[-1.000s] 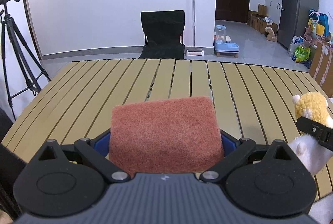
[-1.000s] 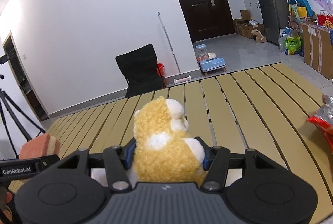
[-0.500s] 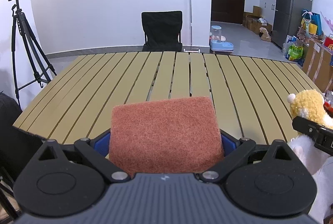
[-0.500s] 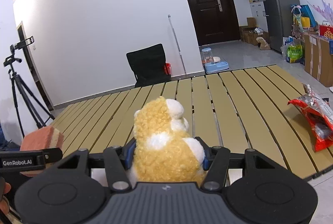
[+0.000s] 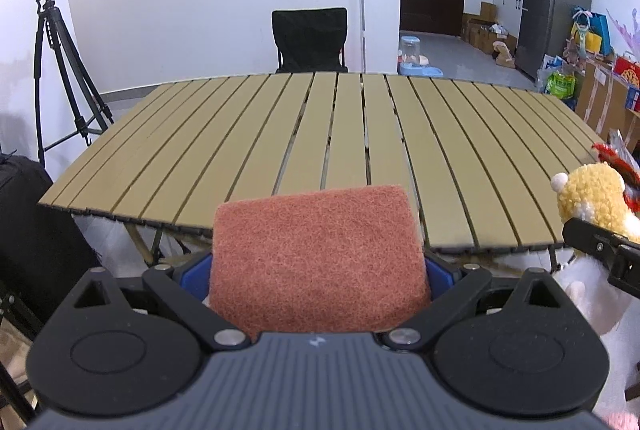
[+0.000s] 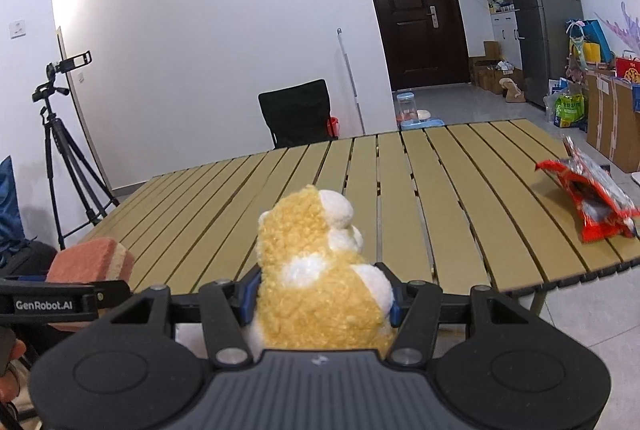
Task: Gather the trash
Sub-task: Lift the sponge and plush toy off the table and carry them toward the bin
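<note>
**Both claws full, the wrapper waiting on the table**

Claws are each pinching something: my left gripper (image 5: 318, 262) is clamping a reddish scouring sponge (image 5: 316, 258) that is filling the lower middle of its view, and my right gripper (image 6: 320, 294) is squeezing a yellow-and-white plush toy (image 6: 320, 282), its blue pads pressing into the fur on both sides. I am holding both things off the near edge of the slatted table (image 5: 320, 134), I judge so that the tabletop is being cleared of what is not rubbish.

What I am really after, as I read the task, is the red snack wrapper (image 6: 592, 202), which is lying crumpled and open-mouthed on the slats at the right of the right wrist view, near the table's right edge and well apart from both claws. In the left wrist view only a red sliver of it is showing at the far right, behind the toy.

With neither claw free, I am guessing one load needs setting down somewhere before the wrapper can be picked up. No bin is showing anywhere.
</note>
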Available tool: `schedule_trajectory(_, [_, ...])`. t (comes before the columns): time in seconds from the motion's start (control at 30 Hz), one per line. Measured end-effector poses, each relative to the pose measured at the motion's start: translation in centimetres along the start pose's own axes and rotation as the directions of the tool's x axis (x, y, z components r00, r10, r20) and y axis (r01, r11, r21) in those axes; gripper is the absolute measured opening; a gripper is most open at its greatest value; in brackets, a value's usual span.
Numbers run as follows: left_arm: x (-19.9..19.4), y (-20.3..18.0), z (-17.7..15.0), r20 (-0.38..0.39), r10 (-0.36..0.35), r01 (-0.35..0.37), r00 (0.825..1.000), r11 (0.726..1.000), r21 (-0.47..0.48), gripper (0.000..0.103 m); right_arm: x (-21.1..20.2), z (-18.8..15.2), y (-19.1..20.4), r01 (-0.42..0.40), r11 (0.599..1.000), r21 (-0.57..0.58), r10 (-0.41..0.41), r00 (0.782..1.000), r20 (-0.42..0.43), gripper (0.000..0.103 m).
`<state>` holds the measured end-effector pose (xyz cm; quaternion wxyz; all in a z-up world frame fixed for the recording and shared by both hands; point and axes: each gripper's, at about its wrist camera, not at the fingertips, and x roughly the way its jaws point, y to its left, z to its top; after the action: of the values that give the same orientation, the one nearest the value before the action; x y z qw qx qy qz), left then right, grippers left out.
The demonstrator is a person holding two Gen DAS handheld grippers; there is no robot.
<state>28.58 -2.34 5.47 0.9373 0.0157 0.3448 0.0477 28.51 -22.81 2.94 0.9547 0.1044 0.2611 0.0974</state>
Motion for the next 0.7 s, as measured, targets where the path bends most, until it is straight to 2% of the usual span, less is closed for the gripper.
schedule_trajectory(0.47, [-0.6, 0.0, -6.5, -0.060, -0.028, 0.029, 0.998, 0.999, 0.019, 0.100, -1.4, -6.1, -0.5, -0.010, 1.000, -0.001, 0.010, 0.998, -0.057, 0.055])
schedule_trajectory(0.7, [0.6, -0.2, -9.9, -0.116, -0.043, 0.045, 0.992, 0.999, 0.018, 0.100, -0.8, -9.8, -0.8, -0.006, 1.000, 0.008, 0.007, 0.994, -0.111, 0.055])
